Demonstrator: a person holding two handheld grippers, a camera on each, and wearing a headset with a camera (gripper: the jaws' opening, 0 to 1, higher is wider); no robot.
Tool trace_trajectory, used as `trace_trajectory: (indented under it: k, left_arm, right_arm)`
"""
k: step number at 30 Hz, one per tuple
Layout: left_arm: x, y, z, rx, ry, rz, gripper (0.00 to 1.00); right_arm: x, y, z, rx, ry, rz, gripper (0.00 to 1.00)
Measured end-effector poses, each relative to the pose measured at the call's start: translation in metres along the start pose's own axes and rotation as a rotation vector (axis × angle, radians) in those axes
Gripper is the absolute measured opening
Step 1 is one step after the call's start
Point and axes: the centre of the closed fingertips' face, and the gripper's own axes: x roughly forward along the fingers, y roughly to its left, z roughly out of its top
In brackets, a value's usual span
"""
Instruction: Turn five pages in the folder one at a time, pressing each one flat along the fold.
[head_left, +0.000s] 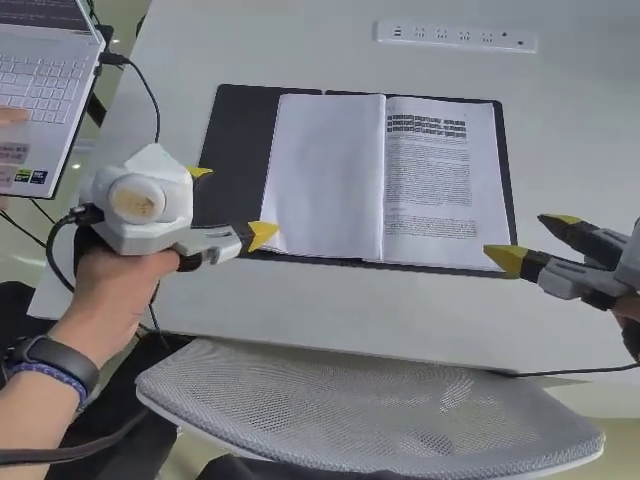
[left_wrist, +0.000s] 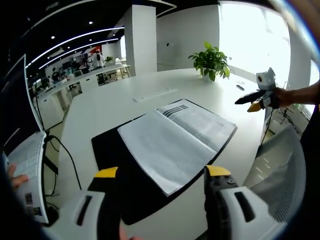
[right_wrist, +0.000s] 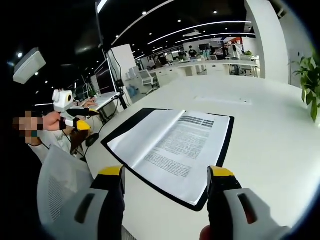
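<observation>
Folder (head_left: 240, 130) — lies open and flat between both sets of fingers, touched by neither. Left gripper (head_left: 231, 203), right gripper (head_left: 532, 240): jaws spread, empty. Risk — hard tips catching several sheets with the printed page (head_left: 440, 180), or creasing it.

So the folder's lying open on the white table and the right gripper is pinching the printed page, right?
No: the folder lies open on the white table, but the right gripper pinches nothing: the right gripper view shows its jaws apart, and the left gripper view shows it clear of the printed page.
</observation>
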Motion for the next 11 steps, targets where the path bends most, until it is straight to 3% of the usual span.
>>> trace_trajectory:
  k: [11]
  left_arm:
    - [-0.018,-0.007,0.001,0.041,-0.007,0.003,0.73]
  right_arm:
    - [-0.013,0.006,-0.008,-0.018,0.011,-0.005,0.72]
